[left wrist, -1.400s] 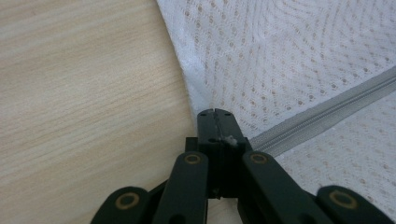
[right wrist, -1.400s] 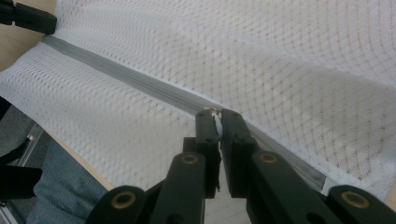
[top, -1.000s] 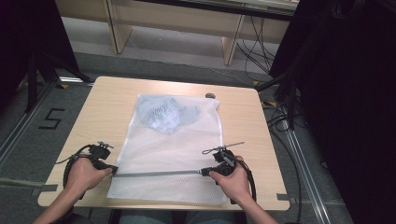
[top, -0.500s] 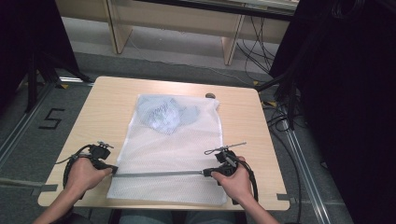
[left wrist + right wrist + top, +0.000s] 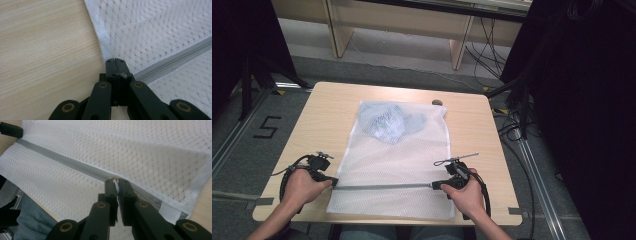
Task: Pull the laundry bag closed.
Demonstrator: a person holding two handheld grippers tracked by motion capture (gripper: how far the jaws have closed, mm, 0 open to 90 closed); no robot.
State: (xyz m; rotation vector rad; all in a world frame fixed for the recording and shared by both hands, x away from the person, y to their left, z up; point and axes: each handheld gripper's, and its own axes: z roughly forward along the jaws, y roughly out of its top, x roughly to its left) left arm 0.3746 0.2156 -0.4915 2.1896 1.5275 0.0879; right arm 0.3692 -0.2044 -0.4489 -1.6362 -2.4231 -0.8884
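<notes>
**Two grippers on the zipper, pull at the right end**

Two handheld grippers are clamped on a white mesh laundry bag (image 5: 397, 165) that lies flat on the wooden worktop (image 5: 327, 115), its near edge hanging slightly over the person's side. A grey zipper (image 5: 384, 187) runs across the bag close to that near edge.

Left gripper (image 5: 115, 61): its jaws are closed on the left end of the zipper, right at the bag's side seam, pinning that corner. Right gripper (image 5: 116, 182): its jaws are closed on a small white zipper pull (image 5: 116, 187), which sits near the right end of the zipper, not far from the white tab at the bag's corner.

Inside the bag, toward its far end, sits a bundle of pale blue clothing (image 5: 387, 122), so the loading looks done. The zipper tape between the two grippers reads as one unbroken grey band, which suggests the teeth along that stretch are joined; whether the work is closing or about to reopen cannot be told. If it is closing, only the last bit to the right corner would be left, then letting go with both grippers.
</notes>
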